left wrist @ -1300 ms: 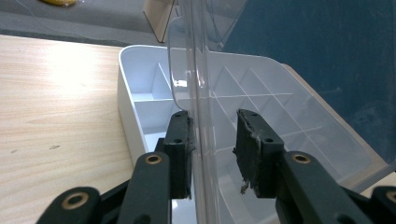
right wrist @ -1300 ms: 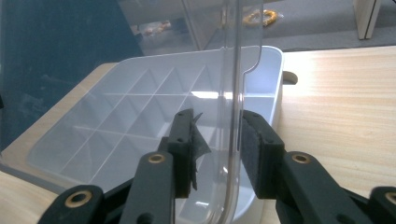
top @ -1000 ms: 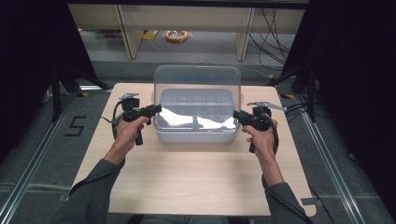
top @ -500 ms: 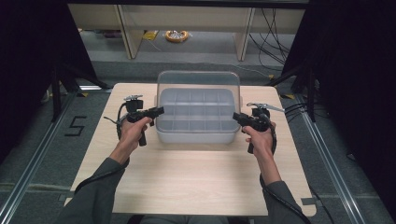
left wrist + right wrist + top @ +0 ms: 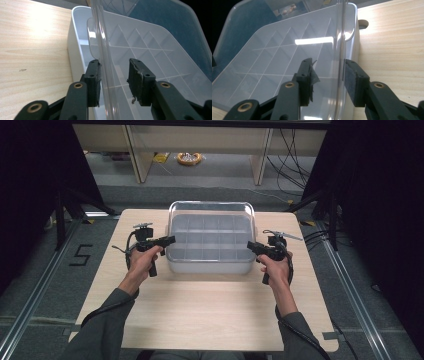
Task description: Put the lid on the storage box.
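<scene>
Between the two black fingers of the left gripper (image 5: 113, 83) stands the edge of a clear, thin plastic lid (image 5: 160, 40), which runs upward and away from them. The left finger (image 5: 93, 80) presses against the lid's rim, while the right finger (image 5: 138, 82) stands apart from the sheet with a plain gap, so the fingers are spread and not clenched on it. Just beyond and below the fingers sits a translucent white plastic box with a grid of compartments (image 5: 75, 42), its near wall beside the left finger.

Between the fingers of the right gripper (image 5: 327, 82) the same lid's opposite rim (image 5: 342, 37) passes upright, lying close to the right finger (image 5: 355, 83) and well clear of the left finger (image 5: 307, 80); these fingers too are parted, straddling the rim without closing on it. Past them, the box's divider grid shows through the clear sheet.

From the high view, the box (image 5: 210, 265) rests in the middle of the light wooden desk (image 5: 210, 315), with the lid (image 5: 210, 207) over it. The left gripper (image 5: 167, 241) reaches the box's left side and the right gripper (image 5: 252, 247) its right side, each held by a hand of a person in grey sleeves (image 5: 107, 325).
</scene>
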A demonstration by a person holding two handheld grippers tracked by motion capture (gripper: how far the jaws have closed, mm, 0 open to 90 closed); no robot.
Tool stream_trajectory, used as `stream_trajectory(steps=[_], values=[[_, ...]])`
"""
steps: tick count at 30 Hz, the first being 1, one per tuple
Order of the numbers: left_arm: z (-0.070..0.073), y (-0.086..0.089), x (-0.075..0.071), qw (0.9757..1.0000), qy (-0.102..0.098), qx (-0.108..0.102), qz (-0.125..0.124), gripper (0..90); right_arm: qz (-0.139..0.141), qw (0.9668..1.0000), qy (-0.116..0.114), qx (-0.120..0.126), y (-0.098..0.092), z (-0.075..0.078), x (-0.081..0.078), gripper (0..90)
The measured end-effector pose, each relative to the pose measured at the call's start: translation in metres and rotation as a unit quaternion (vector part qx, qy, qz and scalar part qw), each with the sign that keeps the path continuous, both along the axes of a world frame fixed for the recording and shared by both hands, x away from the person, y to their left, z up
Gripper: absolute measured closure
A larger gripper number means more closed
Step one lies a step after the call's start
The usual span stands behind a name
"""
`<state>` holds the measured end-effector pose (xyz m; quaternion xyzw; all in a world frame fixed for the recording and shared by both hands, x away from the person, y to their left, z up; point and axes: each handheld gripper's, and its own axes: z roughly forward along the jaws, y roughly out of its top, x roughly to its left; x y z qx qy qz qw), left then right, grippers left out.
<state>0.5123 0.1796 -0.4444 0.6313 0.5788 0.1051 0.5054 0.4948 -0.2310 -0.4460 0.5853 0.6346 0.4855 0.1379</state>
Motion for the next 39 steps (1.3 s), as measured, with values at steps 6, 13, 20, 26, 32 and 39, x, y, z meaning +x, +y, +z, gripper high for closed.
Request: stream_trajectory(steps=[6,13,20,26,32,39], values=[[-0.005,0.002,0.004,1.0000,0.007,-0.003,0.002,60.9,-0.003,1.0000,0.005,0.007,0.001,-0.003,0.002,60.7],[-0.009,0.001,0.005,1.0000,0.007,-0.001,0.000,57.9,-0.029,0.9954,0.066,0.064,0.010,0.000,-0.004,59.9],[-0.011,0.000,0.004,1.0000,0.001,0.000,-0.003,56.8,-0.029,0.9949,0.070,0.067,0.009,0.000,-0.004,59.9],[-0.011,-0.002,0.002,1.0000,-0.005,0.008,0.000,55.4,-0.032,0.9952,0.066,0.065,0.010,0.000,-0.004,59.5],[-0.010,-0.006,0.001,0.9997,-0.006,0.021,0.006,53.6,-0.029,0.9958,0.061,0.063,0.010,-0.001,-0.003,59.3],[-0.008,-0.007,0.002,0.9996,-0.001,0.026,0.009,52.7,-0.016,0.9993,0.016,0.028,0.005,-0.006,0.001,59.1]])
